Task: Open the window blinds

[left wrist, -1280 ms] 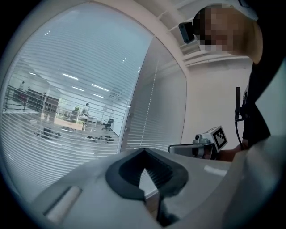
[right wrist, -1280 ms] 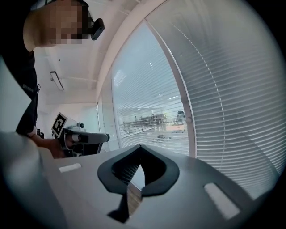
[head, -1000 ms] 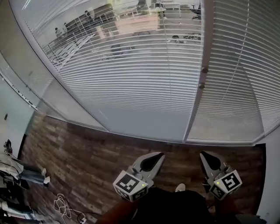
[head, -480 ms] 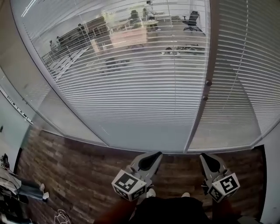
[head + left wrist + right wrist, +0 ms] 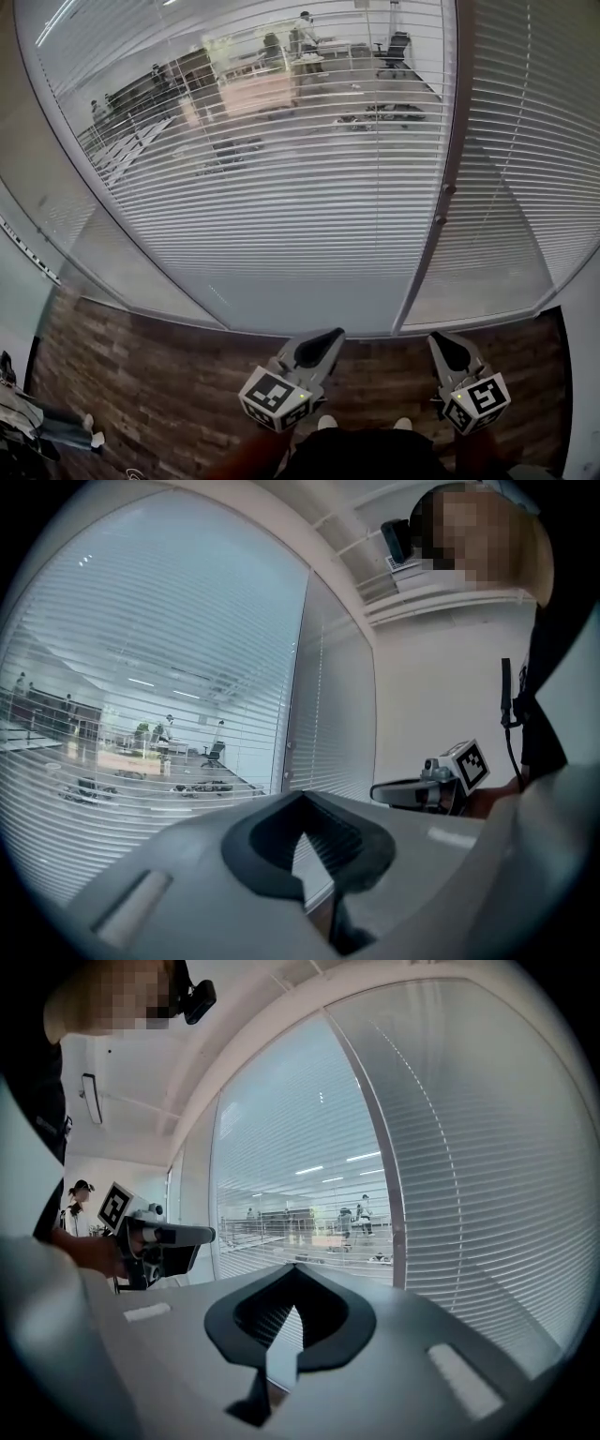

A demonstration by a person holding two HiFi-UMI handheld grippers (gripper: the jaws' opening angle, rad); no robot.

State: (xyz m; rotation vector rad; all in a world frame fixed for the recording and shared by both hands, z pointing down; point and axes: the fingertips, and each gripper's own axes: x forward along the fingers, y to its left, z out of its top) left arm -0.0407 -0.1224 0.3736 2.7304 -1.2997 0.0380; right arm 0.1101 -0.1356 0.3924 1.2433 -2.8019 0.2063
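Left gripper (image 5: 328,335) and right gripper (image 5: 439,338), both pressed together and empty, aim at the far blinds (image 5: 281,187), likely to reach the frame's knob (image 5: 448,188).

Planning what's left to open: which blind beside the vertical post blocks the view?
The right blind, beyond the post: its slats show only plain grey, while the left blind lets the office behind show through.

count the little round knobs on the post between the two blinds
2. On the grey vertical frame post between the white slatted blinds: an upper small dark round knob and a lower knob just beneath it. None seems hidden.
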